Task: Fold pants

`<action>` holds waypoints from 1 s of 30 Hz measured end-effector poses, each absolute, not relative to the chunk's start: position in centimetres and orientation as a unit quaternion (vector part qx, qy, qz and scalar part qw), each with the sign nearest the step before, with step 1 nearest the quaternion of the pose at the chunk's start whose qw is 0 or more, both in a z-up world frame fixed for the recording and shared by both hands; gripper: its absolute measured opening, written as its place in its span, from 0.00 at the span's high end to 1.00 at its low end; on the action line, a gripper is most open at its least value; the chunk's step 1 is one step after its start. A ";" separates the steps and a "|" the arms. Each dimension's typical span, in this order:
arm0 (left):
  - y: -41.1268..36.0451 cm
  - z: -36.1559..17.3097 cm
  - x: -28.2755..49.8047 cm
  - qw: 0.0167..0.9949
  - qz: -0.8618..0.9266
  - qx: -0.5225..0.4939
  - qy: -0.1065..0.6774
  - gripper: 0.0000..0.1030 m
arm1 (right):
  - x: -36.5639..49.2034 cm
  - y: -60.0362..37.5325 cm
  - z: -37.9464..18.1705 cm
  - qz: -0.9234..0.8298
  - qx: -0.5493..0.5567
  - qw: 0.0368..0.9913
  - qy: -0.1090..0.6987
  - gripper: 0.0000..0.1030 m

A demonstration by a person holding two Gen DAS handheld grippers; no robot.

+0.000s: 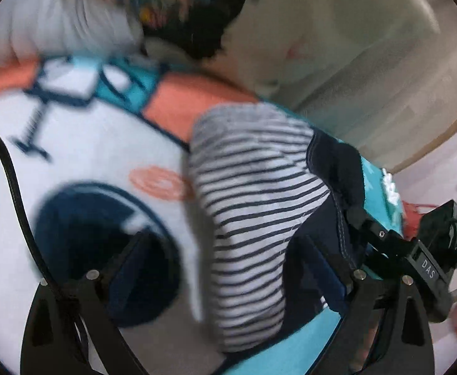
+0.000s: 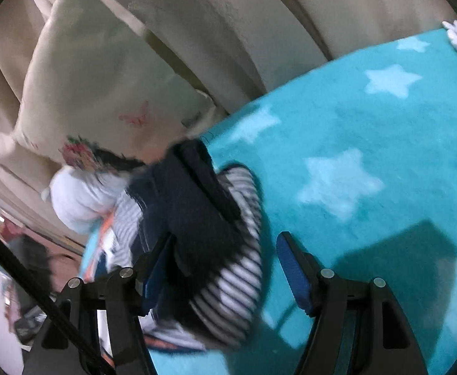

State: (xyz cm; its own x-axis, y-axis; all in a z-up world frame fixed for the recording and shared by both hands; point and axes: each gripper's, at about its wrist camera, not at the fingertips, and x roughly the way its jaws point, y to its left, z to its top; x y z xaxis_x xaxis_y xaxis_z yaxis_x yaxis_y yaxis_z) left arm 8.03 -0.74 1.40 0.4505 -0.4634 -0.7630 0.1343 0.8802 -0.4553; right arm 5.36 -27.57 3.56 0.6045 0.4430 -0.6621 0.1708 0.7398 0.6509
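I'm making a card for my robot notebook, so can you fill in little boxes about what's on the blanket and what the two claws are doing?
Clothing: striped pants with dark blue parts, bunched up, not yet neatly folded
Lying on: teal blanket with pale stars
Left claw: open, the pants between its fingers
Right claw: open, the pants partly between its fingers
Behind: cream cushion with a pink butterfly
Sharpness: both views blurry
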 end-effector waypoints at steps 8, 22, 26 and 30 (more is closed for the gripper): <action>-3.4 3.5 5.9 0.840 -0.198 -0.122 0.490 0.68 | 4.7 -26.3 5.4 0.156 0.374 0.811 0.423 0.76; -0.5 5.2 1.4 0.877 -0.155 -0.095 0.446 0.49 | 1.1 -25.4 11.9 0.055 0.260 0.898 0.350 0.53; 1.1 6.0 -1.0 0.897 -0.125 -0.088 0.414 0.43 | 4.6 -23.4 12.4 0.144 0.270 0.880 0.363 0.53; 1.7 6.9 -2.6 0.926 -0.081 -0.056 0.365 0.36 | 9.3 -22.6 7.5 0.138 0.285 0.841 0.439 0.50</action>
